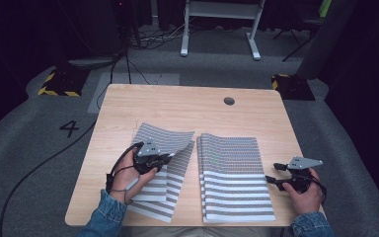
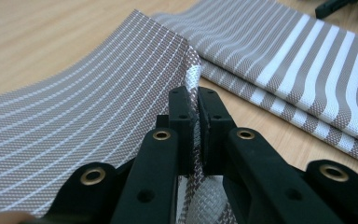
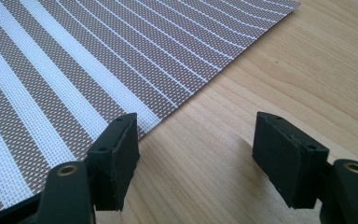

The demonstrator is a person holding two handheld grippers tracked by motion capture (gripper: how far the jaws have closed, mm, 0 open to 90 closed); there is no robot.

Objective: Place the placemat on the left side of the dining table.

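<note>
We find the left gripper [image 2: 193,135] clamped on the edge of the top mat [image 1: 165,138], lifting it off the left pile on the table [image 1: 177,101]. The right gripper [image 3: 196,158] stands wide beside the right stack [image 1: 234,177]. Next, we judge: carry the mat across, square it on that stack.

The grey-and-white striped woven placemat [image 2: 74,116] ran off the left gripper view's edge — its pinched edge hidden between the jaws.
</note>
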